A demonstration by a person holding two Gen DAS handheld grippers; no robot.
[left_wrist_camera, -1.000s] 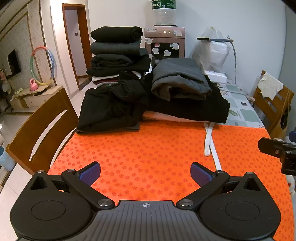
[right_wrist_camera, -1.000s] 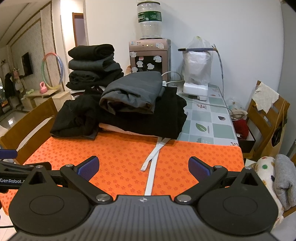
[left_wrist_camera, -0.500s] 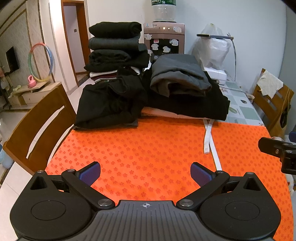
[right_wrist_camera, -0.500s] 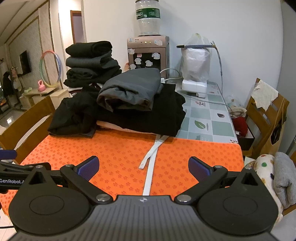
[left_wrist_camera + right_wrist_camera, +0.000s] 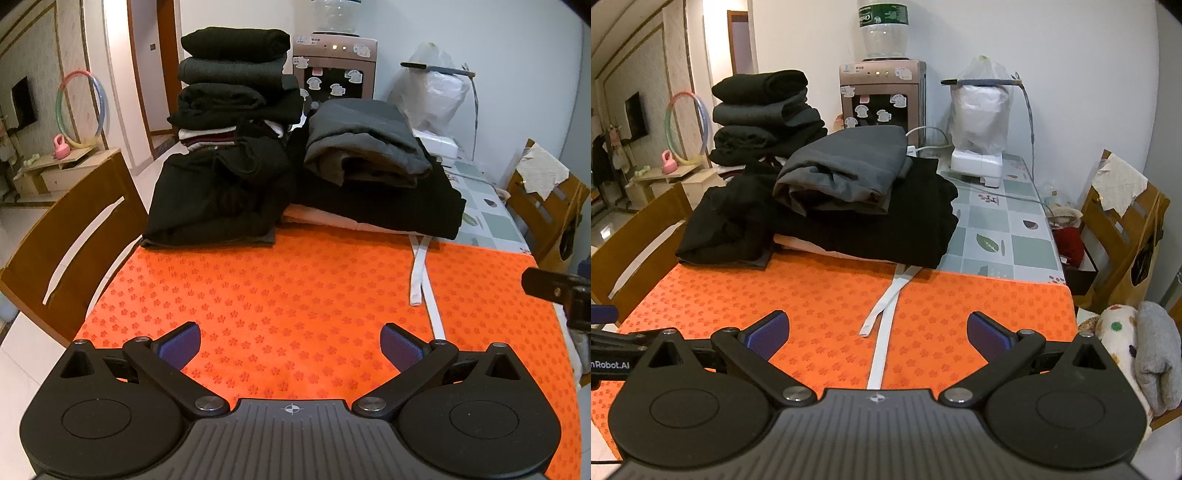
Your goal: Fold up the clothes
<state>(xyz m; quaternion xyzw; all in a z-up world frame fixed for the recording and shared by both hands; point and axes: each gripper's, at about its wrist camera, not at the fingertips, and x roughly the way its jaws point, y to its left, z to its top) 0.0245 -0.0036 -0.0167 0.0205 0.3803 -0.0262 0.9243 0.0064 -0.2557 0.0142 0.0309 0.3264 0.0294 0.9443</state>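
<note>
Both grippers hover side by side over the orange flower-print mat [image 5: 280, 288] on the bench, and nothing is in hand. The left gripper [image 5: 290, 345] has its blue-padded fingers [image 5: 179, 343] spread wide and empty; the right gripper [image 5: 877, 334] is spread just as wide, holding nothing either.

The clothes sit at the far edge of the mat. A loosely bundled black garment [image 5: 218, 199] lies to the left, looking unfolded. Beside it a grey folded garment [image 5: 846, 173] rests on a flat black garment [image 5: 886, 232], with a pale cream layer [image 5: 325, 218] peeking out underneath. Behind them rises a tall stack of dark folded clothes [image 5: 232, 81], apparently finished work. A white fabric strap [image 5: 882, 325] trails from under the pile across the mat towards the right gripper.

The step in hand looks like fetching the next piece. Best bet is the rumpled black bundle: reach forward, pinch it at two well-separated edge points, one per gripper, and drag it onto the open mat. Take a single layer, or the fabric will bunch. Keep clear of that strap, since snagging it could drag the neighbouring pile askew.
</note>
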